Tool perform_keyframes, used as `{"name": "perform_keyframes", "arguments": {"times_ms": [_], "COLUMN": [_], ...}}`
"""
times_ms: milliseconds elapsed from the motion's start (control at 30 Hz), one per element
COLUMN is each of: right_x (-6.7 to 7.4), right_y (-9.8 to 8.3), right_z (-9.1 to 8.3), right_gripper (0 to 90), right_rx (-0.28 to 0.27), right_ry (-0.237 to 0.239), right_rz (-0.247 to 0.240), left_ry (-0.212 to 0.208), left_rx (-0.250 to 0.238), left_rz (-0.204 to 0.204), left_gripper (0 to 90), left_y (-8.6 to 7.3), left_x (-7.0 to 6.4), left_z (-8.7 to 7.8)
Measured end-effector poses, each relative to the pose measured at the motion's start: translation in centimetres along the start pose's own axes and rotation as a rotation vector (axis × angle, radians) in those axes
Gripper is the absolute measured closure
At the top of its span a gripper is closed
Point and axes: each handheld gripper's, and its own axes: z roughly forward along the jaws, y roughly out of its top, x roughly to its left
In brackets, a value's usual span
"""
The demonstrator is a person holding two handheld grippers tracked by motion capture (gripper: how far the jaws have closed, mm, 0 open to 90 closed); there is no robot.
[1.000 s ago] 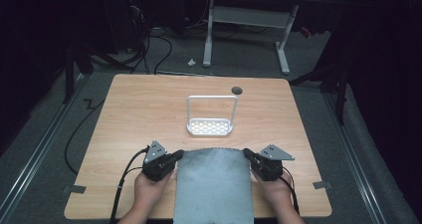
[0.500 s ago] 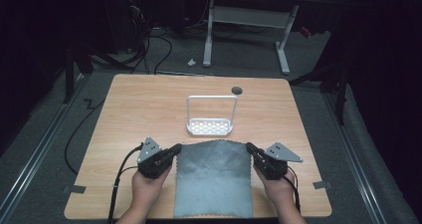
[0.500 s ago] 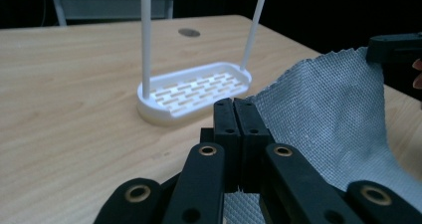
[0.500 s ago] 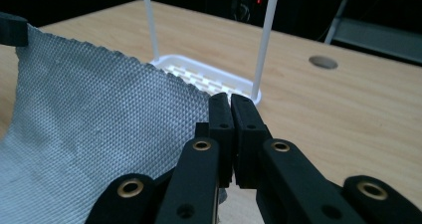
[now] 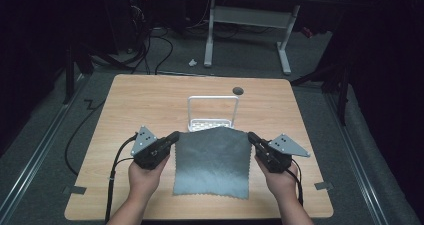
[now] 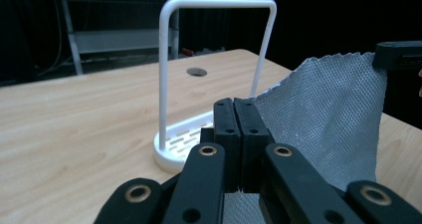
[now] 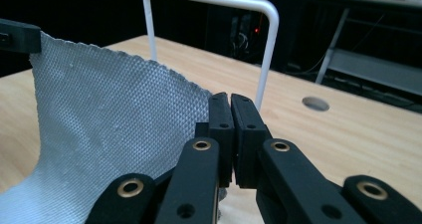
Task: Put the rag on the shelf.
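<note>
Between both tools (image 5: 174,135) (image 5: 250,136), grey cloth (image 5: 212,161) spans; rack (image 5: 213,116) just beyond.

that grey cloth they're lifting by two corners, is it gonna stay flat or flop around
Probably floppy: the grey cloth sags between the left gripper and right gripper. Its woven, grippy-looking texture suggests little slipping. Likely light.

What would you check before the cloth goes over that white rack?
1. Left hand-held gripper shut on its cloth corner: ok.
2. Right hand-held gripper shut on the other corner: ok.
3. Cloth hangs flat between them, without folds: ok.
4. Cloth's top edge above the rack bar: not ok, it looks lower.
5. Cloth's lower edge off the table: cannot tell.
</note>
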Motion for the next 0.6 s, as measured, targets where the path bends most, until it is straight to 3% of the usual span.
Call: {"name": "perform_keyframes", "arguments": {"times_ms": [367,600], "right_x": [-0.9,-1.0], "right_y": [2.4,4.1], "right_z": [0.1,-0.3], "right_gripper": [89.3,89.3], "right_rx": [-0.062,-0.094], "right_ry": [-0.008,-0.013], "right_rz": [0.025,0.014], "left_ry": [0.010,0.019], "left_rx": [-0.055,-0.088], "left_rz": [0.006,0.028], "left_gripper": [89.2,89.3], "left_y": [2.7,4.7], "left_x": [0.5,0.7], "left_z": [0.4,0.0]}}
